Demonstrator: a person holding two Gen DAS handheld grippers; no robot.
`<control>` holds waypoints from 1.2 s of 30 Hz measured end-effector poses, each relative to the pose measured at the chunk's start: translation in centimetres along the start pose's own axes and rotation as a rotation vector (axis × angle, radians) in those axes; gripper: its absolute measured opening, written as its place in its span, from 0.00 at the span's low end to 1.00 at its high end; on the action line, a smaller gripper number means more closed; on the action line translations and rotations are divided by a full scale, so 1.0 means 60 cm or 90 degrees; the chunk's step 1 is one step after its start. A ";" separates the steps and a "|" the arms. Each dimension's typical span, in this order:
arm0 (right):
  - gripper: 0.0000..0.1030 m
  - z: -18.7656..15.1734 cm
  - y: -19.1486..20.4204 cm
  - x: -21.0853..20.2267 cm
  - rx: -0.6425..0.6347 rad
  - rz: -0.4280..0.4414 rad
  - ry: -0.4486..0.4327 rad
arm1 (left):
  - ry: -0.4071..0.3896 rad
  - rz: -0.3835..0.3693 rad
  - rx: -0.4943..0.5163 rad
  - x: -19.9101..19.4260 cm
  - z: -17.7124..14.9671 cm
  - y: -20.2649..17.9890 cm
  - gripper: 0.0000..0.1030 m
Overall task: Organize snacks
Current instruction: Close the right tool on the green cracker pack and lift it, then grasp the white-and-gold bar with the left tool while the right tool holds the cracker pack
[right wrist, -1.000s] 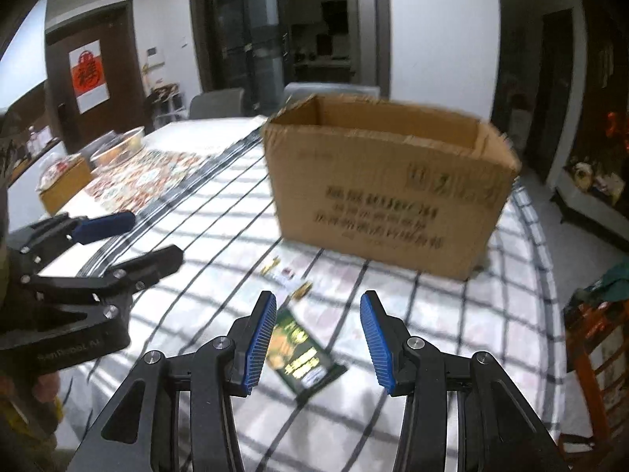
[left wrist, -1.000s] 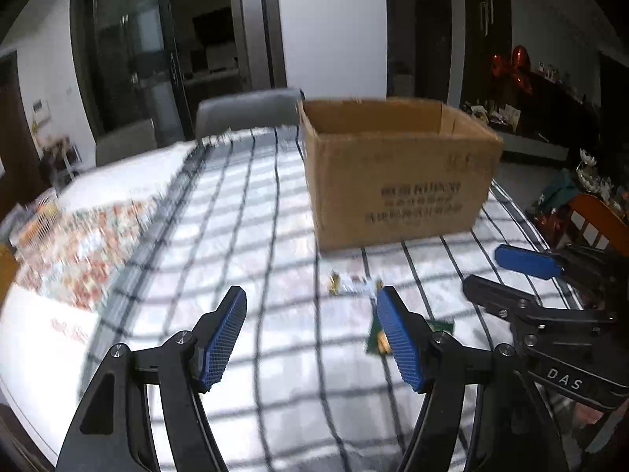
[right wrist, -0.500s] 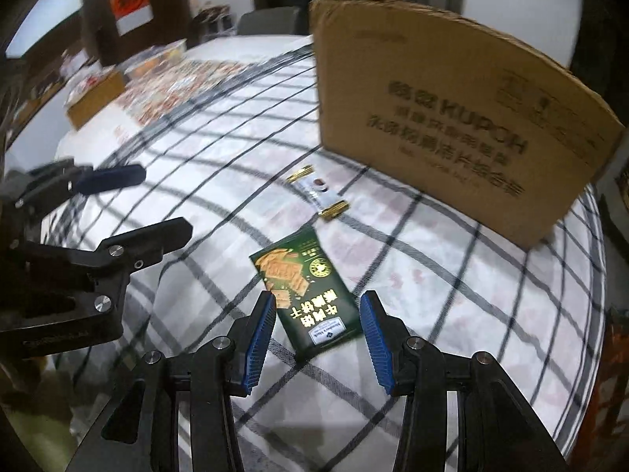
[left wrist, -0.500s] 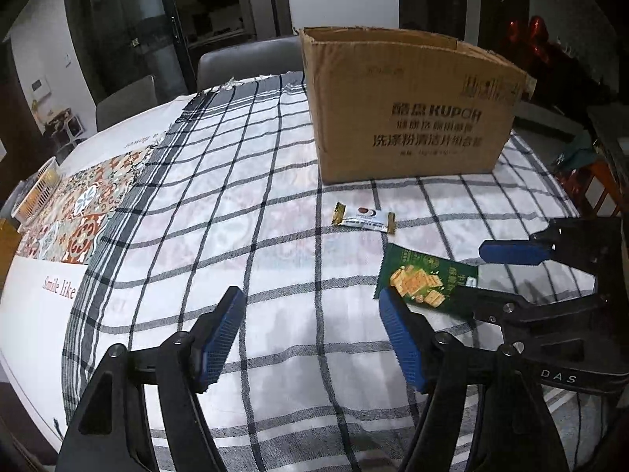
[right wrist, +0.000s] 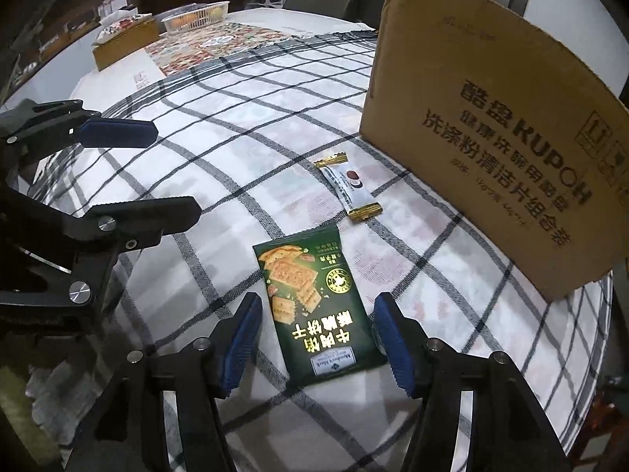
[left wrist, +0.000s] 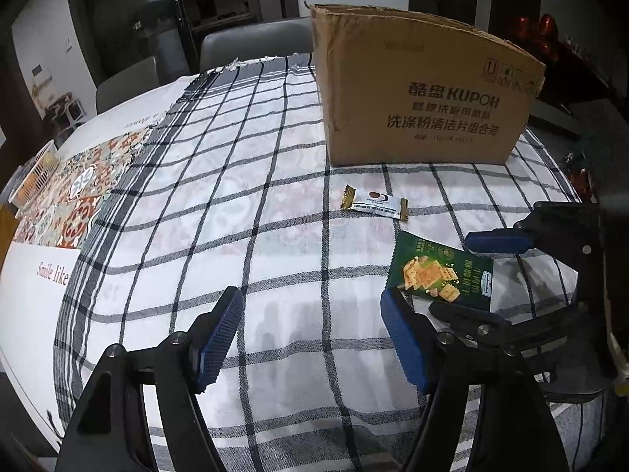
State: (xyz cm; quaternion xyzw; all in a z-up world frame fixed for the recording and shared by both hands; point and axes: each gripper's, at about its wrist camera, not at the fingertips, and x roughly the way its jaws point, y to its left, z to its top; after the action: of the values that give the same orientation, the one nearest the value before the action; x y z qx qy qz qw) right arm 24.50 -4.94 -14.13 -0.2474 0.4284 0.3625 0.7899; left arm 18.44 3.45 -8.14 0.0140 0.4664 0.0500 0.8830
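Note:
A green cracker packet (right wrist: 314, 303) lies flat on the checked tablecloth (left wrist: 255, 204). My right gripper (right wrist: 317, 314) hangs low over its near end, jaws opening. The packet lies between the blue pads (right wrist: 243, 334), and neither pad touches it. A small white bar with gold ends (right wrist: 348, 187) lies just beyond, in front of the open cardboard box (right wrist: 491, 118). My left gripper (left wrist: 310, 314) is open over bare cloth, left of the packet (left wrist: 440, 275); the bar (left wrist: 373, 202) and box (left wrist: 424, 90) lie ahead of it. The right gripper (left wrist: 468, 275) straddles the packet from the right in this view.
A patterned mat (left wrist: 82, 188) and a white basket (left wrist: 35, 169) lie at the table's left. A wooden box (right wrist: 122, 43) and a second basket (right wrist: 196, 17) stand at the far end. Grey chairs (left wrist: 251, 43) stand behind the table.
Both grippers have come down toward the table. The right one rolled, settled over the green packet, and its jaws have spread wider. The snacks have not moved.

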 end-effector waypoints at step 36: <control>0.49 -0.002 -0.057 -0.093 0.367 -0.182 -0.128 | -0.029 -0.183 0.146 0.057 0.076 -0.002 0.69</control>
State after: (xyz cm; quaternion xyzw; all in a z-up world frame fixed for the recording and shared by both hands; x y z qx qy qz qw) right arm 25.03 -9.14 -9.12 -0.0341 0.3943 0.1344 0.9084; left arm 24.15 3.80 -8.40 0.0493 0.4462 -0.1304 0.8840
